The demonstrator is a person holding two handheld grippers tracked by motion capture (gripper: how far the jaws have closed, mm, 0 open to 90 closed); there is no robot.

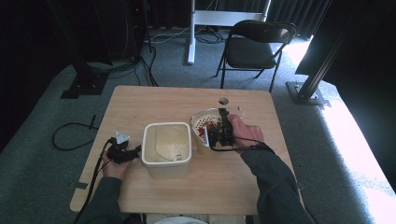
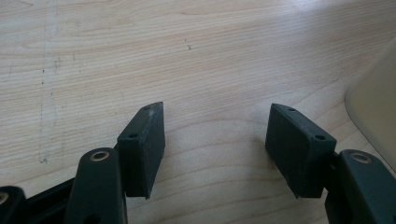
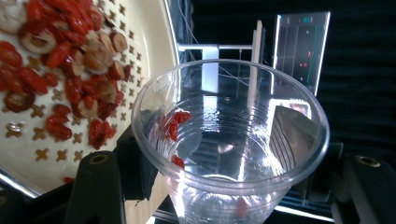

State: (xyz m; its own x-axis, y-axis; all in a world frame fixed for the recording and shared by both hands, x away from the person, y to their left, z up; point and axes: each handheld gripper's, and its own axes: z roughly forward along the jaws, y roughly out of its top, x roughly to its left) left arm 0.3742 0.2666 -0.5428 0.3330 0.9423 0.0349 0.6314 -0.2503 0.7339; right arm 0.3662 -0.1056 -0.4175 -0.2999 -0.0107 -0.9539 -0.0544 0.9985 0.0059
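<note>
1. The clear plastic cup sits between the jaws of the right gripper, clamped on both sides below its rim; in the right gripper view its mouth faces the camera, and its long axis runs along the jaws away from the mouth
2. In the high view that gripper is held over the near edge of the white colander, at the right half of the table; the cup itself is hard to pick out there (it is see-through and the hand covers it)
3. The cup's base is cut off by the lower edge of the right gripper view, and reflections blur its wall
4. A few red berries cling inside the cup
5. The colander holds a heap of red berries and pale round slices over its cross-shaped holes; part of it runs off frame
6. The left gripper rests on bare wood with jaws spread wide and nothing between them, just left of the cream tub
7. What lies in the tub is pale and cannot be told
</note>
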